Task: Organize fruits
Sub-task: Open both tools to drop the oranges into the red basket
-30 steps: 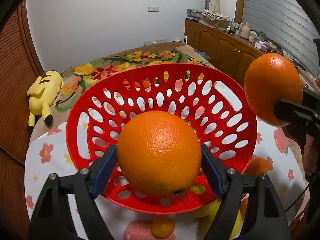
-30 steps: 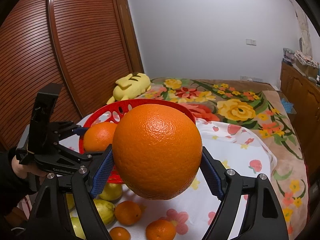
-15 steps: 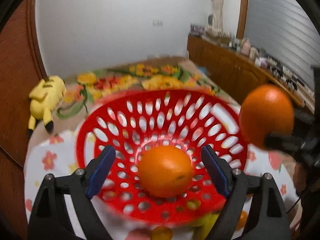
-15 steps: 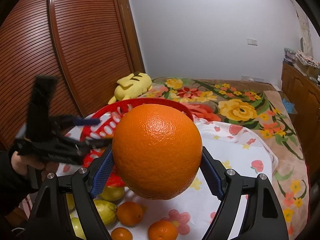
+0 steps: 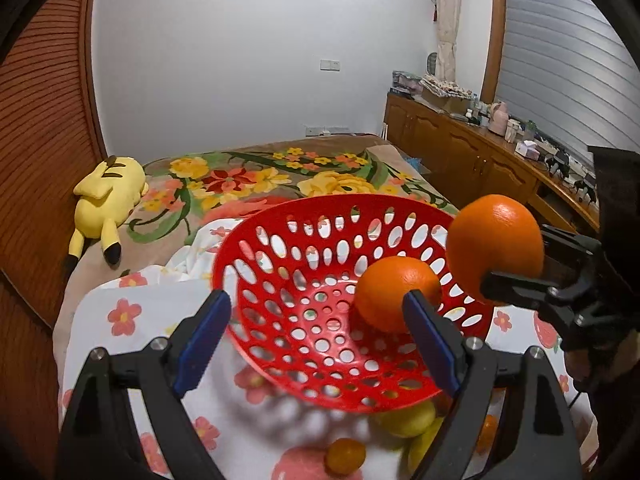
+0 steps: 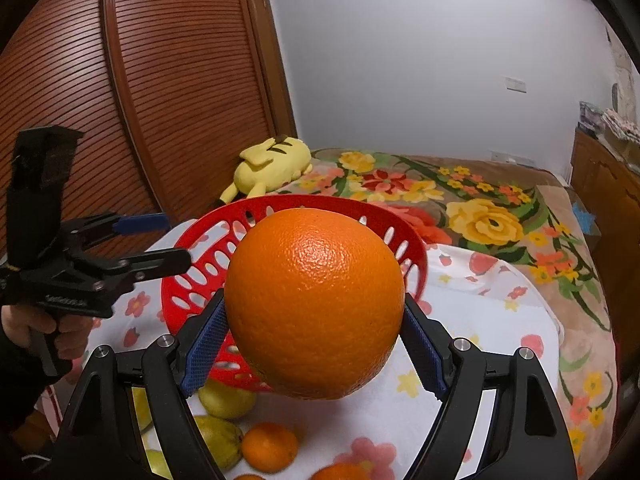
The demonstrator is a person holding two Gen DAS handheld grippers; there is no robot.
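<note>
Basket (image 5: 256, 248): one orange (image 5: 394, 292) | right gripper (image 6: 316, 340): second orange (image 6: 314, 300)

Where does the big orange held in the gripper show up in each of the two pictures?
Left wrist view: the held orange is at the right edge, above the red basket's rim, clamped by the right gripper.
Right wrist view: the held orange fills the centre, between the blue fingers.
Shared landmark: the yellow plush toy on the bed behind the basket.
</note>
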